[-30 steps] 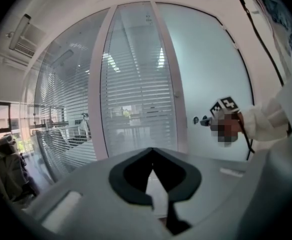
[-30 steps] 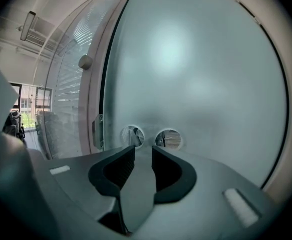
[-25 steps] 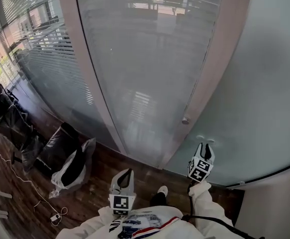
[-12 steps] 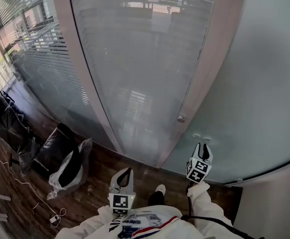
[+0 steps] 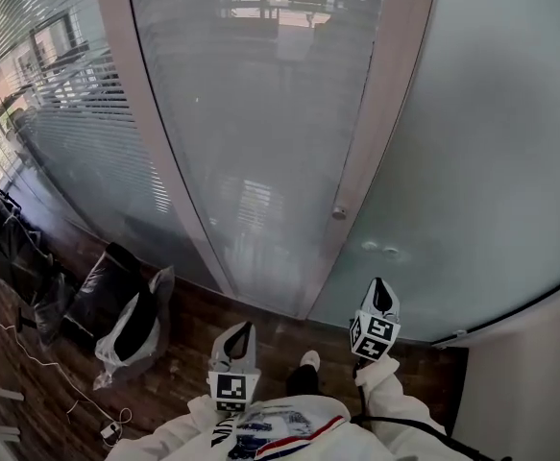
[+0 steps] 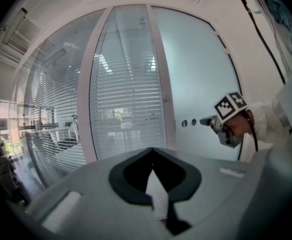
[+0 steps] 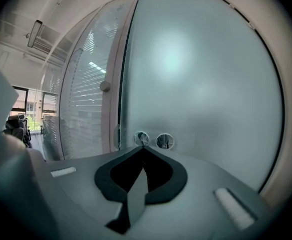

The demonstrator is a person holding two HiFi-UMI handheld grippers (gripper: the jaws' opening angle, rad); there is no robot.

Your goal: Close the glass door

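The frosted glass door (image 5: 491,161) stands straight ahead of the right claw (image 5: 379,290), near its tips but apart from them, and to the right of the left claw (image 5: 239,334). The door is upright, its long axis vertical, with its free edge along the pale frame post (image 5: 380,113). It is probably shut against the post, though a thin dark seam shows. Both claws are closed and empty. The right one's jaws have just been closing on nothing, aimed at the door's two round fittings (image 5: 392,251).
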